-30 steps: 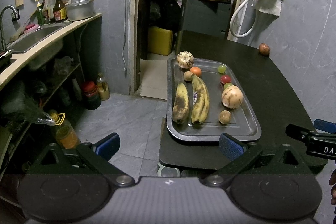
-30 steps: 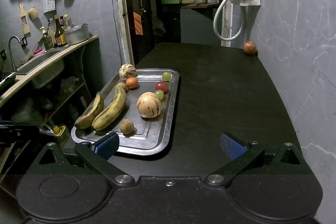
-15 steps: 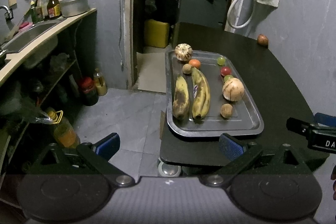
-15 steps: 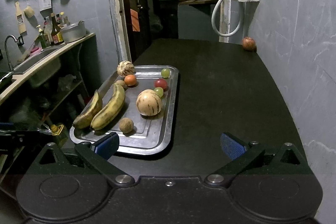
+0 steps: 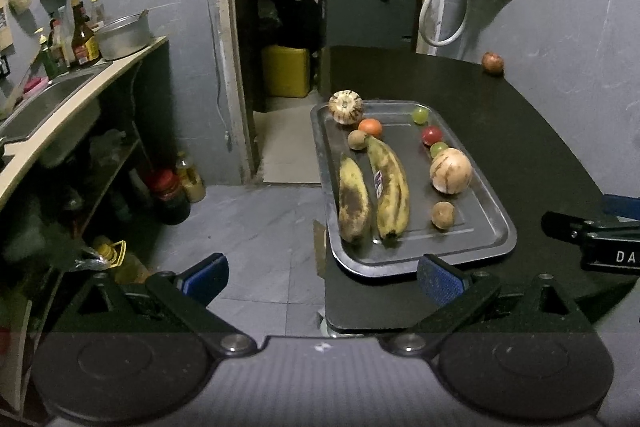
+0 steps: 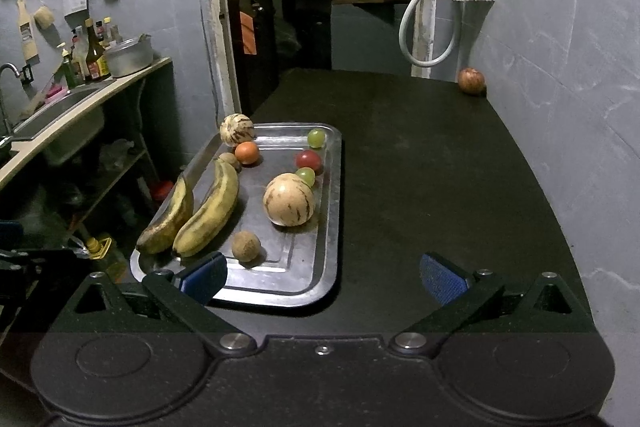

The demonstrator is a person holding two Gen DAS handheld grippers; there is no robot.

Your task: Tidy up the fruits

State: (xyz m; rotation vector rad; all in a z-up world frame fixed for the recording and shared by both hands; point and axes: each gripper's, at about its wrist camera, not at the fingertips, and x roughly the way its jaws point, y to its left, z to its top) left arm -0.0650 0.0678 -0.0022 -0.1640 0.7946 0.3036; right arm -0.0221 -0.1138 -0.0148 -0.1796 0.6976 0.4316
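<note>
A metal tray (image 5: 488,251) (image 6: 320,267) lies on the black table's left side. It holds two bananas (image 5: 390,187) (image 6: 208,211), two pale striped melons (image 5: 451,171) (image 6: 289,199), a brown round fruit (image 5: 443,215) (image 6: 245,246), an orange fruit (image 5: 370,127), a red fruit (image 6: 309,159) and green fruits (image 6: 316,137). A lone reddish apple (image 5: 492,62) (image 6: 471,80) sits at the table's far right by the wall. My left gripper (image 5: 322,277) is open and empty, before the tray's near edge. My right gripper (image 6: 322,277) is open and empty, over the tray's near right corner.
The black table (image 6: 440,167) runs along a grey wall on the right. A counter with a sink (image 5: 52,103), bottles and a pot (image 5: 122,35) stands to the left. A doorway with a yellow can (image 5: 286,71) is behind. A white hose (image 6: 424,27) hangs at the back.
Both grippers have drawn back and risen slightly, so the tray sits a little farther off in both views. Both stay open. No fruit has moved.
</note>
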